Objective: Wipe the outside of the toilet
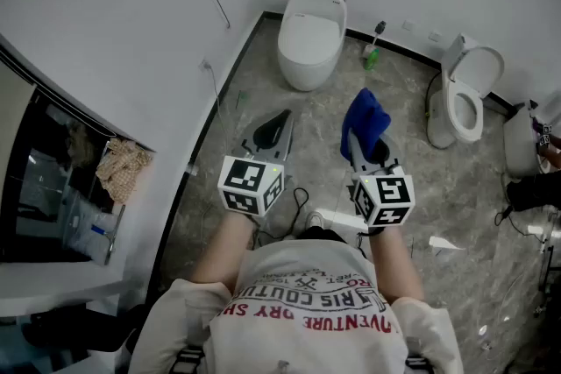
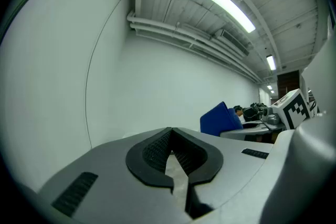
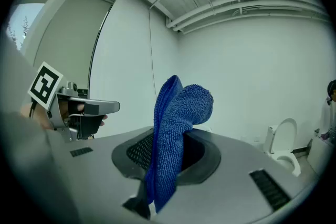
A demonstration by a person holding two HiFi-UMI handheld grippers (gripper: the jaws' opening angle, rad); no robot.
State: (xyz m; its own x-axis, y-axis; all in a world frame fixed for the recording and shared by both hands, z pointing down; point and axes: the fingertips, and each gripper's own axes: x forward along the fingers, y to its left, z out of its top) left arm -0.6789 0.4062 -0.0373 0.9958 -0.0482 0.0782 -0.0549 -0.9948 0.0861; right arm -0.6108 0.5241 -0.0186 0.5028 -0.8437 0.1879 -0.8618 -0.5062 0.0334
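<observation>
Standing in a white-walled room on grey veined floor, facing two toilets. Clamping a blue cloth (image 1: pixel 366 120) in the right tongs (image 1: pixel 372 157), pinching it low, with most of the fabric flopping up and over the tips. Holding the left tongs (image 1: pixel 280 120) pressed together at the tips, gripping nothing.

Facing a closed-lid toilet (image 1: pixel 309 35) straight ahead of the left tongs and ahead, slightly left, of the cloth, well apart from both, its long axis running away from the tongs toward the back wall. Also facing an open-lid toilet (image 1: pixel 465 96) ahead and off to the right of the right tongs, likewise well apart, with a green-based brush (image 1: pixel 372 55) ahead of the cloth, between the two bowls. Touching neither toilet yet; not being able to tell which one is meant.

Judging the right tongs, carrying the cloth, to be the nearer to either bowl, so likely needing a forward reach with that side.

Making out no brand on either toilet; reading only part of the shirt print below the tongs, "VENTURE DRY" in red.
</observation>
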